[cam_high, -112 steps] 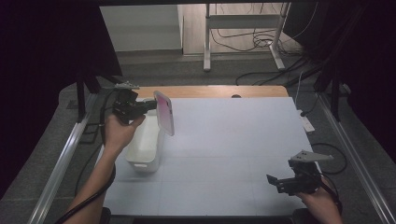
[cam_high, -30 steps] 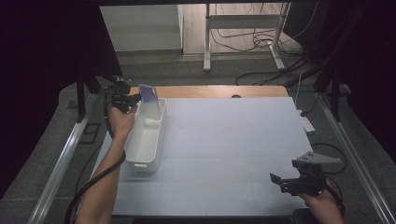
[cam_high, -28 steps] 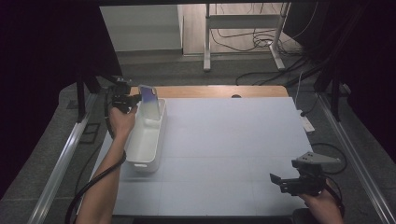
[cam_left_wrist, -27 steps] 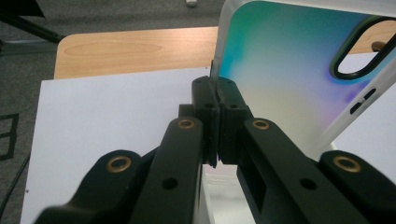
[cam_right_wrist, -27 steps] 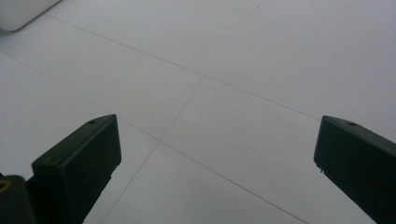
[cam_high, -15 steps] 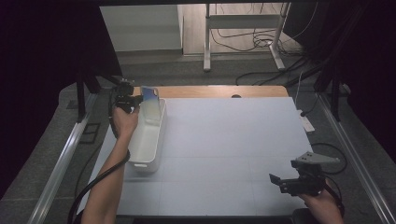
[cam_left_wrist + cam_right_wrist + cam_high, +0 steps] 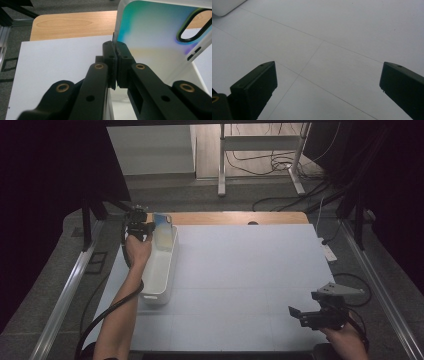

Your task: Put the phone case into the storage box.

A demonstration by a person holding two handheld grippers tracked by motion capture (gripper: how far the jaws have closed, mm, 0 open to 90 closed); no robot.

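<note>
A phone case point(image 7: 162, 227) with a pale blue, green and yellow gradient stands on edge at the far end of a long white bin point(image 7: 159, 275). My left gripper point(image 7: 146, 227) sits just left of it, shut on the case's edge. In the left gripper view the black jaws point(image 7: 115, 50) pinch the case point(image 7: 155, 37) by its white rim; the camera cut-out shows at the upper right, and the bin wall point(image 7: 197, 75) lies below. My right gripper point(image 7: 296, 313) hovers near the front right corner of the table, open point(image 7: 329, 75) over bare white surface.
The white table top point(image 7: 250, 265) has a wooden strip point(image 7: 235, 218) along its far edge. A small white device point(image 7: 328, 252) lies at the right edge. Metal rails run down both sides, and cables lie on the floor beyond. A bin corner point(image 7: 224, 6) shows at the upper left.
The left gripper has carried the case from above the bin's middle to its far end and lowered it there, turning it more upright. The right gripper has stayed put.
</note>
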